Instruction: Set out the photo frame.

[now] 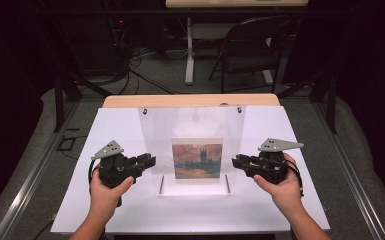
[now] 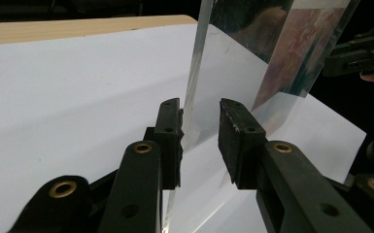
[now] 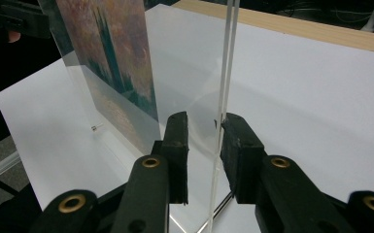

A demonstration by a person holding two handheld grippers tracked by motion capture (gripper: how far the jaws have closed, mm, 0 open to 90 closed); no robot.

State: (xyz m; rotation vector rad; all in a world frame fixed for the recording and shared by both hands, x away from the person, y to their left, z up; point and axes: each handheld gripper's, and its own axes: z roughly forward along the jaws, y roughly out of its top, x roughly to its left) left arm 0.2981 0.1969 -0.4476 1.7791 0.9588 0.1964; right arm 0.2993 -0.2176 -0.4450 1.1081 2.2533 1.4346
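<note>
Clear acrylic frame (image 1: 192,125): we read it as glossy, smooth plastic, see-through, with polished edges that catch light in the right gripper view (image 3: 228,58). Small metal pins (image 1: 161,184) at its base, dull silver.

Picture print (image 1: 197,158) inside: paper, looks matt, painterly colour; its surface shows mottled in the left gripper view (image 2: 291,53).

White sheet (image 1: 80,200) over the table: smooth, matt, paper-like.

Table edge (image 1: 130,101): pale wood, satin finish.

Left gripper (image 1: 149,161) and right gripper (image 1: 236,161): black matt plastic bodies, brass-coloured rivets (image 2: 62,189), grey flat metal-looking top plates. Pads (image 2: 230,126) appear rubbery, slightly scuffed and rough.

Chair (image 1: 252,47) behind: dark, dull-finished metal frame.
</note>
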